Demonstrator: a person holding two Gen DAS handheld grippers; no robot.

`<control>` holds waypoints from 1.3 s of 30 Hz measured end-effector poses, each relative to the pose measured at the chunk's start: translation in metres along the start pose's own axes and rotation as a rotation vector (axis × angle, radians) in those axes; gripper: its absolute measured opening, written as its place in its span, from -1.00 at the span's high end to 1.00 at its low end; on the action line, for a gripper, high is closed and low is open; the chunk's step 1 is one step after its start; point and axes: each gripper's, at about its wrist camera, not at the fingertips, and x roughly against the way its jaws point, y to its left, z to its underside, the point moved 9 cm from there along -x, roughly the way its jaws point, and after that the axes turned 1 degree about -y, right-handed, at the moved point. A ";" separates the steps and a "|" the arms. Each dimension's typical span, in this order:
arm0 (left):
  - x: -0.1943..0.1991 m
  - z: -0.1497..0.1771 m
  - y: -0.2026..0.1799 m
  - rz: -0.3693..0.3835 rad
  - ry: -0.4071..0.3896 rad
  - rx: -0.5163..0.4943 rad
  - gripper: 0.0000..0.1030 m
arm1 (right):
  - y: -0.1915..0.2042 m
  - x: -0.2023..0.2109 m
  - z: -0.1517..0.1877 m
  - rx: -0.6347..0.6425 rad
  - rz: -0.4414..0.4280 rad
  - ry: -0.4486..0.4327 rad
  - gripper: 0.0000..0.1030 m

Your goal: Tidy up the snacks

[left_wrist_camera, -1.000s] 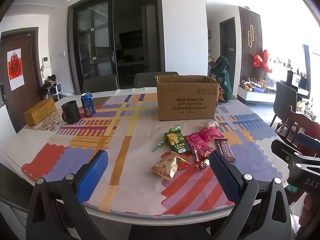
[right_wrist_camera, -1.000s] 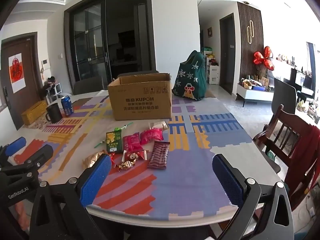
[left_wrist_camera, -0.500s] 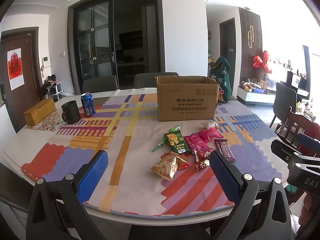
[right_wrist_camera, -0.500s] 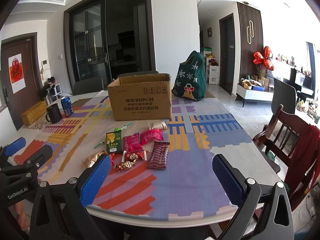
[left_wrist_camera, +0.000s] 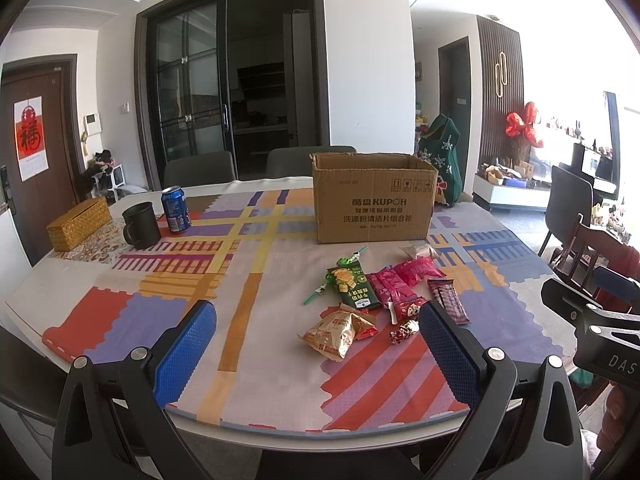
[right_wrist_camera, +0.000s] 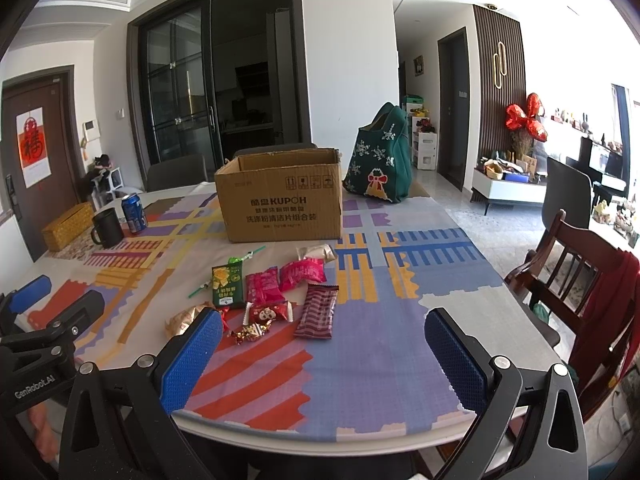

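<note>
Both tools, left tool (left_wrist_camera: 316, 354) and right tool (right_wrist_camera: 324, 354), spread wide, snacks (right_wrist_camera: 276, 300) just ahead.

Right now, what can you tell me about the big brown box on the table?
The cardboard box is plain brown corrugated card, standing upright on the patterned tablecloth toward the far side of the table. Its top flaps are open, so it looks ready for filling; its inside is not visible. The front carries dark printing, "KUPOH", Chinese characters and small handling symbols. Snack packets lie in front, apart from it. Neither gripper touches it.
</note>
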 end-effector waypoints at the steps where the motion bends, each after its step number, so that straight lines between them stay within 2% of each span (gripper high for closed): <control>1: 0.000 0.000 0.000 0.001 0.000 0.000 -1.00 | 0.000 0.000 0.000 -0.001 0.000 0.000 -0.99; 39: 0.000 -0.005 -0.001 -0.002 0.006 0.006 -1.00 | 0.000 -0.001 -0.002 0.000 0.001 0.006 -0.99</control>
